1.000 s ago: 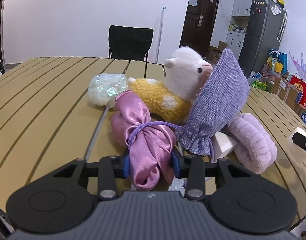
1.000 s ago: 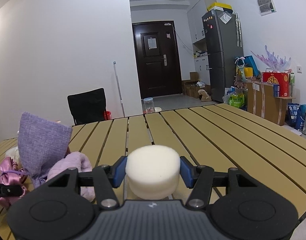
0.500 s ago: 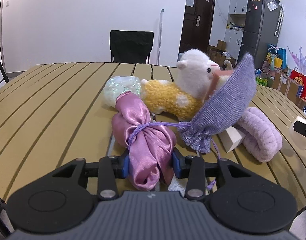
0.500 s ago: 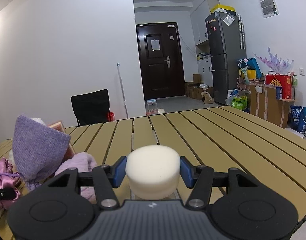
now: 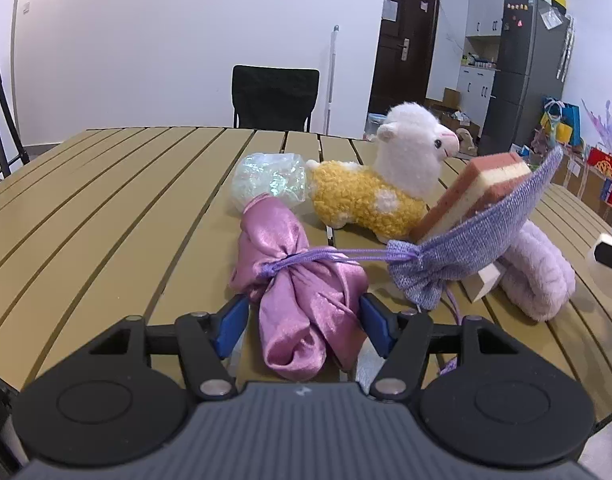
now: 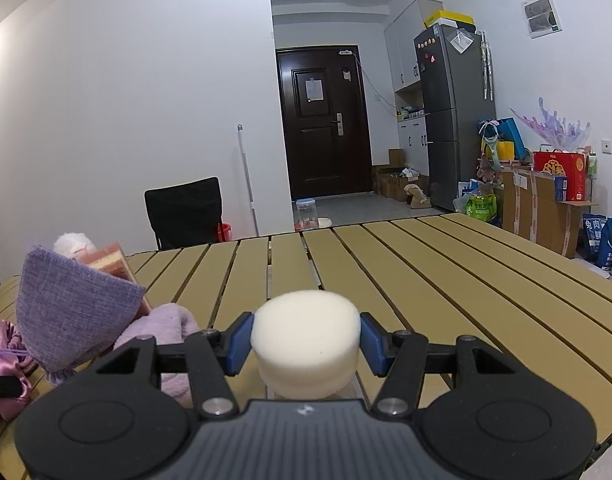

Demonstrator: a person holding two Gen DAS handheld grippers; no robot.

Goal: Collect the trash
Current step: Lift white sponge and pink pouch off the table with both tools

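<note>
My left gripper [image 5: 306,322] is shut on a pink satin drawstring bag [image 5: 302,280] that lies on the slatted table [image 5: 106,216]. Its purple cord runs taut to a lilac woven pouch [image 5: 477,232], which leans tilted over a pink-and-cream sponge [image 5: 477,188] and a white block. My right gripper [image 6: 306,344] is shut on a round white foam puck [image 6: 306,346], held just above the table. The pouch [image 6: 70,308] and pink bag [image 6: 2,356] also show at the left of the right wrist view.
A yellow-and-white alpaca plush [image 5: 385,184], an iridescent plastic bag [image 5: 270,180] and a lilac fluffy roll [image 5: 541,264] sit behind the bags. A black chair [image 5: 274,96] stands at the table's far edge. The table's right half [image 6: 445,272] stretches toward the fridge.
My left gripper pulled back with the pink bag. The cord went taut and tipped the lilac pouch down to the right, uncovering the sponge. The right gripper kept hold of the puck.
</note>
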